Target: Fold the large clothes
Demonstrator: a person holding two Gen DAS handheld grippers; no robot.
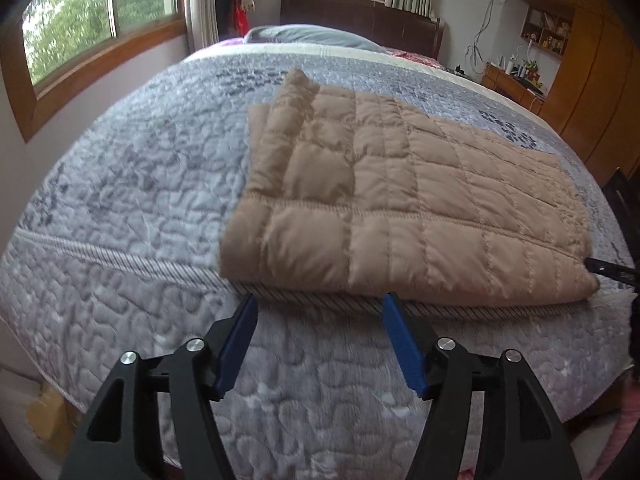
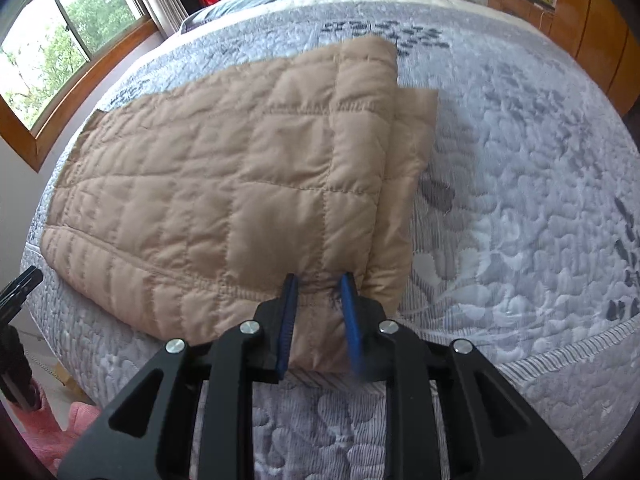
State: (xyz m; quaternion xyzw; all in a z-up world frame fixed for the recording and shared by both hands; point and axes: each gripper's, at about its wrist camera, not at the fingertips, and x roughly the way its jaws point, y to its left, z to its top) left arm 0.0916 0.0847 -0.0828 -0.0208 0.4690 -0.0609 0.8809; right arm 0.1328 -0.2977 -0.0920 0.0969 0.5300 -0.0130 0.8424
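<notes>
A tan quilted jacket [image 1: 400,200] lies folded into a flat rectangle on the grey patterned bedspread [image 1: 140,184]. My left gripper [image 1: 320,304] hovers open just in front of the jacket's near edge, with only bedspread between its blue pads. In the right wrist view the same tan jacket [image 2: 224,184] fills the middle, and my right gripper [image 2: 318,284] is shut on its near hem, blue pads pinching a fold of fabric. The tip of the other gripper [image 2: 22,284] shows at the left edge.
The bedspread [image 2: 520,200] stretches bare to the right of the jacket. A grey pillow [image 1: 308,36] and dark headboard [image 1: 360,16] lie at the far end. Windows [image 1: 92,16] line the left wall, wooden cabinets [image 1: 592,92] the right. Pink cloth [image 2: 52,432] sits below the bed edge.
</notes>
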